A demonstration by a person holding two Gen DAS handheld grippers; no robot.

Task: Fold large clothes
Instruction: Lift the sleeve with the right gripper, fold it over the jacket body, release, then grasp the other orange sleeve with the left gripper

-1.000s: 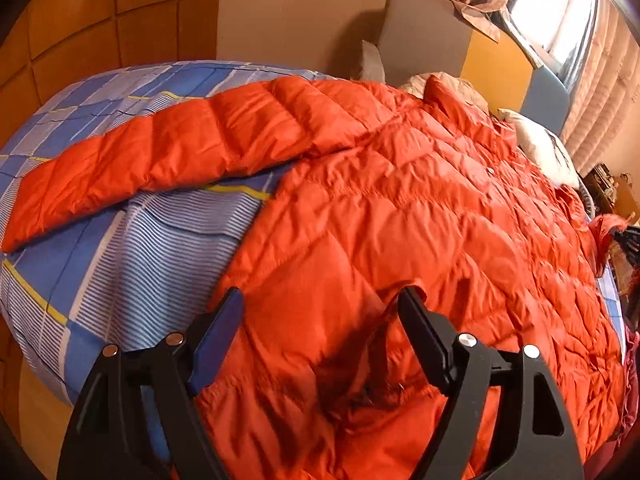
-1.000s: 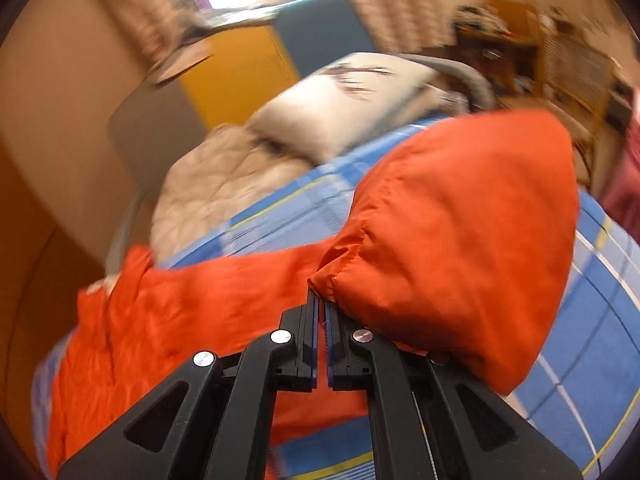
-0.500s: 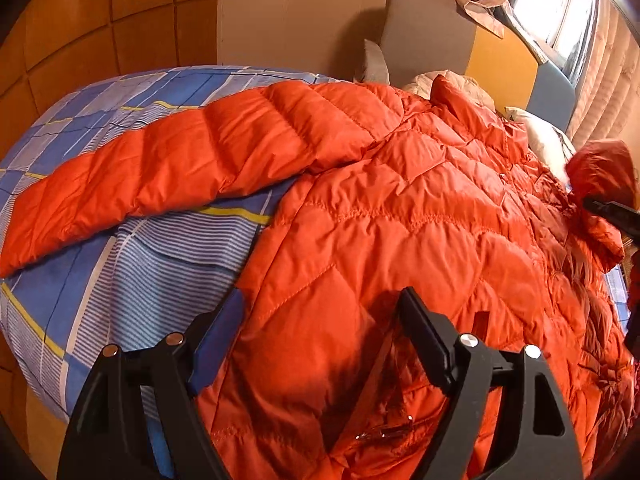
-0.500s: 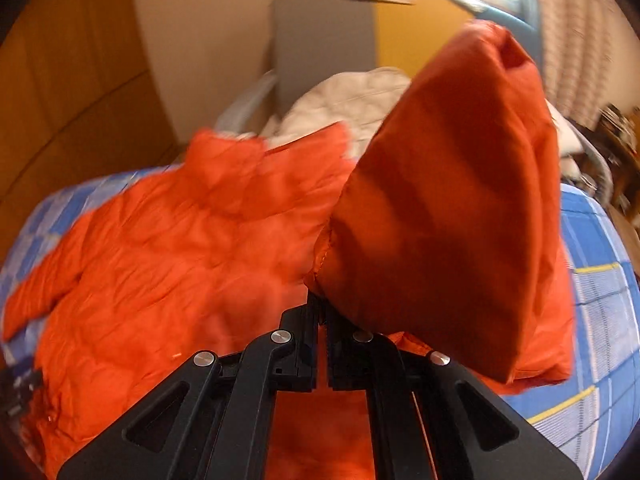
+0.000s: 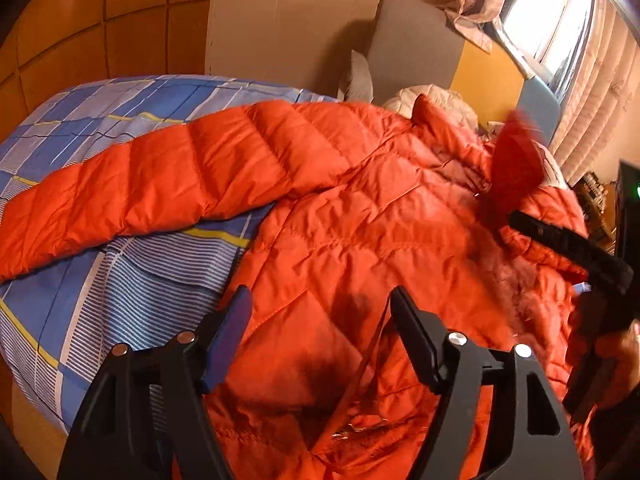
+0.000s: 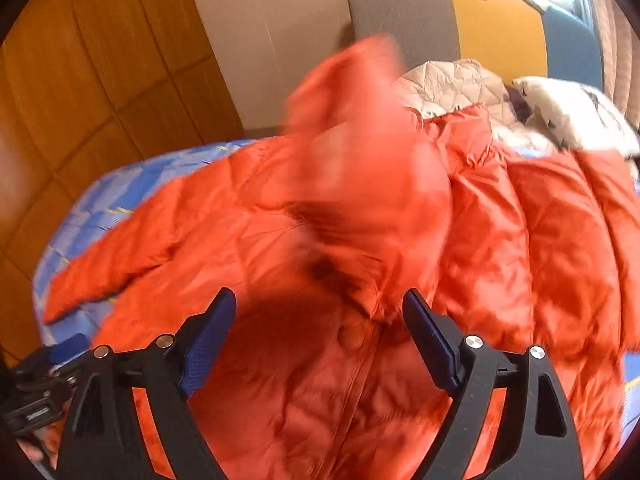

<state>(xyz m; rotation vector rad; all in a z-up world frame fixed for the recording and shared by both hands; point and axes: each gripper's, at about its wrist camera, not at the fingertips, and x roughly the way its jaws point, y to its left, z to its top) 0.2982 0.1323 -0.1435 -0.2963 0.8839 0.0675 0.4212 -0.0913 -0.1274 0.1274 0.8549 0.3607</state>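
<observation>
One orange jacket (image 5: 360,248) lies spread across the blue checked bed (image 5: 120,280), one sleeve (image 6: 360,152) blurred above it, while two grippers, left (image 5: 320,312) and right (image 6: 318,312), hover over its near hem, jaws wide apart, holding nothing.

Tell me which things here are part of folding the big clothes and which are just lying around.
Part of the job:
orange puffer jacket, spread on the bed
its near sleeve, blurred above the jacket body
left gripper, open
right gripper, open

Just lying about:
blue checked bedsheet
beige quilted garment
white pillow
curtains
</observation>
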